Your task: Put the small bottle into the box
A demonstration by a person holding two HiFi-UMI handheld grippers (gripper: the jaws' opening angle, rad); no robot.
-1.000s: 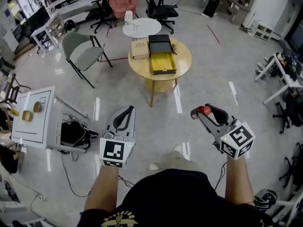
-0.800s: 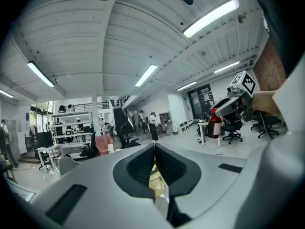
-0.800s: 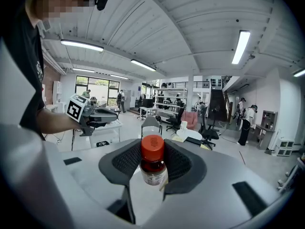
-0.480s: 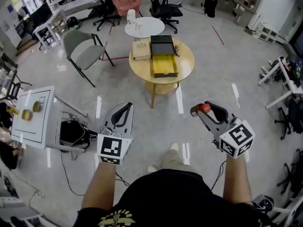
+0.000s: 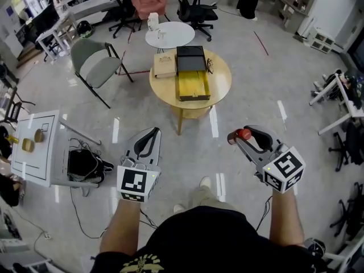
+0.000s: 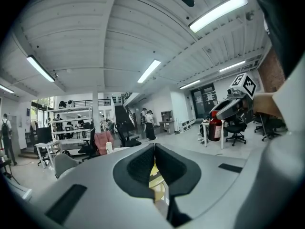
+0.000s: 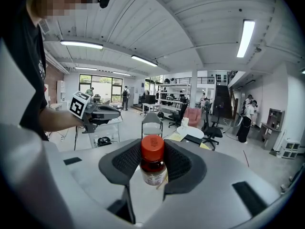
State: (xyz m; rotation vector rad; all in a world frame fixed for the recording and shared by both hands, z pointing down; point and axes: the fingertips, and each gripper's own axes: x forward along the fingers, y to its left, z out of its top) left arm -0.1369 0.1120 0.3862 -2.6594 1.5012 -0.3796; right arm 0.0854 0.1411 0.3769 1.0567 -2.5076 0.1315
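2 grippers in your head view, left gripper [image 5: 149, 138] and right gripper [image 5: 242, 136], hang well apart from the open yellow box [image 5: 195, 84] on the round wooden table [image 5: 219, 75]. Left gripper view: jaws together, empty. Right gripper view: jaws clamp the small red-capped brown bottle [image 7: 153, 166].

The head view shows only the small bottle's [image 5: 244, 133] cap, and the box's [image 5: 195, 84] inside is too small to tell.

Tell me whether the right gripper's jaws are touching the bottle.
Touching. The right gripper view shows the bottle held between the jaws of the right gripper, with the pads pressed against its sides and no gap.
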